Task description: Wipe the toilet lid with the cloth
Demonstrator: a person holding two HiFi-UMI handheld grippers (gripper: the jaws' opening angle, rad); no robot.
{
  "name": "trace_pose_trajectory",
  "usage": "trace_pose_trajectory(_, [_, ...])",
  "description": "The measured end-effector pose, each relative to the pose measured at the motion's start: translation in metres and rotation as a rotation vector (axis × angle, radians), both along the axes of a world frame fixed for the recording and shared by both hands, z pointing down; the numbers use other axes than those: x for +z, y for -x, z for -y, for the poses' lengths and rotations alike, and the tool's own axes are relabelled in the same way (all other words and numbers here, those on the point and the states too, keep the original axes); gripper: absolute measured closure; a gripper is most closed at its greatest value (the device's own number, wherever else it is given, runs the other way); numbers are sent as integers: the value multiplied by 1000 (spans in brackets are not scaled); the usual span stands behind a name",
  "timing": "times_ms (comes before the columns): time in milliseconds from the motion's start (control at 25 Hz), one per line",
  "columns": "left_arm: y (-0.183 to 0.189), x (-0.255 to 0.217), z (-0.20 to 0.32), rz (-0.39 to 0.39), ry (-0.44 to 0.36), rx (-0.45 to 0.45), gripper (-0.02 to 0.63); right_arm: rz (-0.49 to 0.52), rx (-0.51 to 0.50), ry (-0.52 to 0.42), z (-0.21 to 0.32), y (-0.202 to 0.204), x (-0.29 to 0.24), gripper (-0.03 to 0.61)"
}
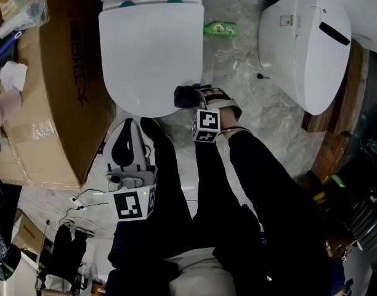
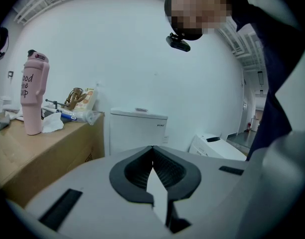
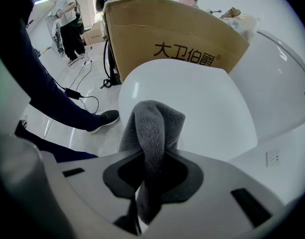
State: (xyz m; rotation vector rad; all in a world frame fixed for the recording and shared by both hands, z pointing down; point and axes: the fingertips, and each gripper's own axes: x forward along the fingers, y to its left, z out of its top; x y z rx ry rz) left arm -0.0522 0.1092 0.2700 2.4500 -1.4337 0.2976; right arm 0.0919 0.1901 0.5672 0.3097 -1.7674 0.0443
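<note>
Right gripper view shows the right gripper point(image 3: 151, 176) clamped tight on a grey cloth point(image 3: 153, 126), which hangs at the front edge of the closed white toilet lid point(image 3: 202, 103). The left gripper point(image 2: 152, 151) has its jaws together on nothing, well apart from the lid.

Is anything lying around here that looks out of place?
Yes: a green packet lies loose on the floor beside the toilet lid, and a big cardboard box stands close beside it.

Black sleeves point(image 1: 257, 160) and trousers point(image 1: 170, 190), grey hand-held grippers point(image 1: 130, 128), black-and-white marker cubes point(image 1: 134, 203)
</note>
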Motion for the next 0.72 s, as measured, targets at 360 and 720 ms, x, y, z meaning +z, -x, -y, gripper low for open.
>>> trace_pose_trajectory(360, [6, 8, 16, 1, 15, -37, 598, 34, 2, -280, 162, -11, -63, 506])
trace_pose_trajectory(720, [19, 5, 33, -17, 18, -109, 598, -10, -62, -394, 290, -13, -83, 506])
